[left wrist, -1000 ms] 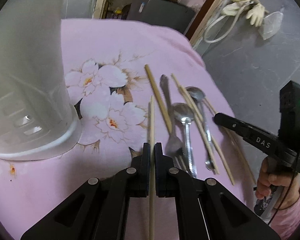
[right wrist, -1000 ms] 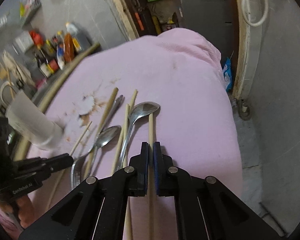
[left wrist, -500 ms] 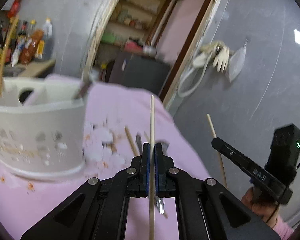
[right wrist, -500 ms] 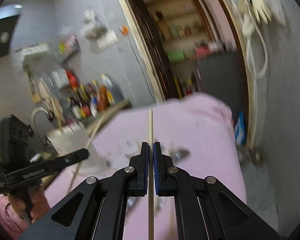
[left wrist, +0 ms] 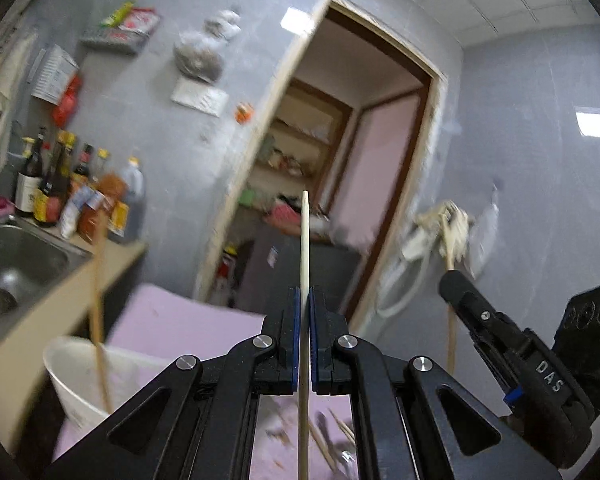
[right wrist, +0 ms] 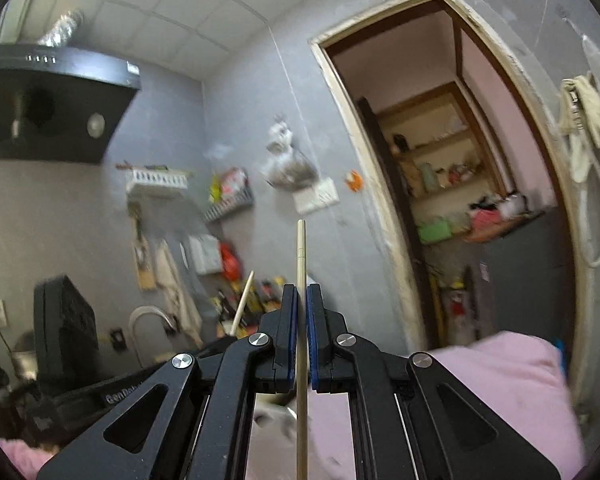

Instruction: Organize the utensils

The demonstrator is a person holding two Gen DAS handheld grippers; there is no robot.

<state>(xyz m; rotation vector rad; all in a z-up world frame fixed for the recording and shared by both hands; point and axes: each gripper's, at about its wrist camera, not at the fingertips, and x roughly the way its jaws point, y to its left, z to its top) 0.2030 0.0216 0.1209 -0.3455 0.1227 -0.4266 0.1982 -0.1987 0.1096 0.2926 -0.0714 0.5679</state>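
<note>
open air 12 o'clock, toward doorway [left wrist: 364, 168] | 7 o'clock: white holder [left wrist: 80, 376], chopstick [left wrist: 98, 292] upright inside | 4 o'clock: right gripper [left wrist: 452, 284] near | 6 o'clock: utensils [left wrist: 332, 436] on pink cloth [left wrist: 172, 316]

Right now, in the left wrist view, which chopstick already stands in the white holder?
The darker brown chopstick at far left, leaning in the white holder; the pale one is clamped in the left gripper, another in the right gripper.

Grippers: two, left gripper [left wrist: 305, 300] and right gripper [right wrist: 302, 298]. Chopsticks raised: two, left chopstick [left wrist: 305, 240], right chopstick [right wrist: 301, 248]. In the white holder [left wrist: 74, 376]: one standing chopstick [left wrist: 97, 280]. More utensils on the pink cloth [left wrist: 172, 316], blurred, uncounted.
</note>
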